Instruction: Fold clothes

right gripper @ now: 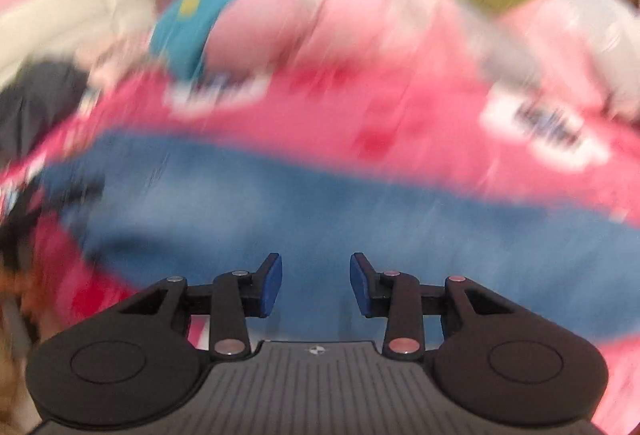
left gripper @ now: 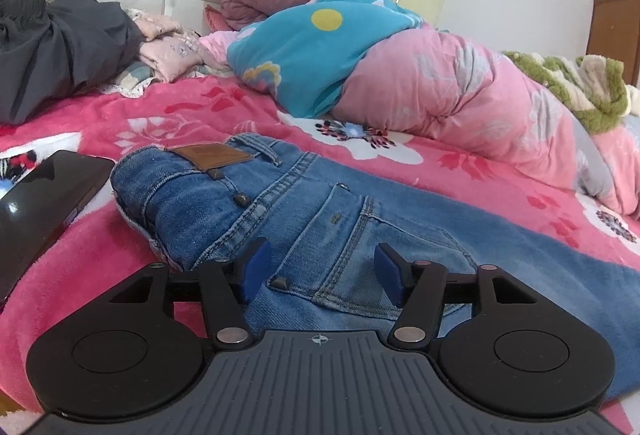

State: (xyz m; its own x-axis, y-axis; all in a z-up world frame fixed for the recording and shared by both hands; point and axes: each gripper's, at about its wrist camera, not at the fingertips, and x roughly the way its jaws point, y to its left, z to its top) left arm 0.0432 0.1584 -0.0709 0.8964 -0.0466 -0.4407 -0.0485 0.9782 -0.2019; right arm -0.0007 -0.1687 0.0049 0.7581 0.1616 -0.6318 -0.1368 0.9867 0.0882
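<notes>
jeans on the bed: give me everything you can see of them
The jeans are mid-blue denim, faded in places, lying flat on the pink floral blanket, back side up. Visible parts: waistband with belt loops, a brown leather-look patch, metal rivets, a stitched back pocket. The waist end is toward a dark phone; the legs run off to the right. They look folded lengthwise, though that is not certain. The left gripper hovers open over the pocket area, pads apart. The right wrist view shows only blurred blue cloth.

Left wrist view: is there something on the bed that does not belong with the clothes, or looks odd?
Yes. A dark phone lies on the pink blanket, just left of the jeans waistband. It is the only hard item near the fold area and could get caught under the denim.
</notes>
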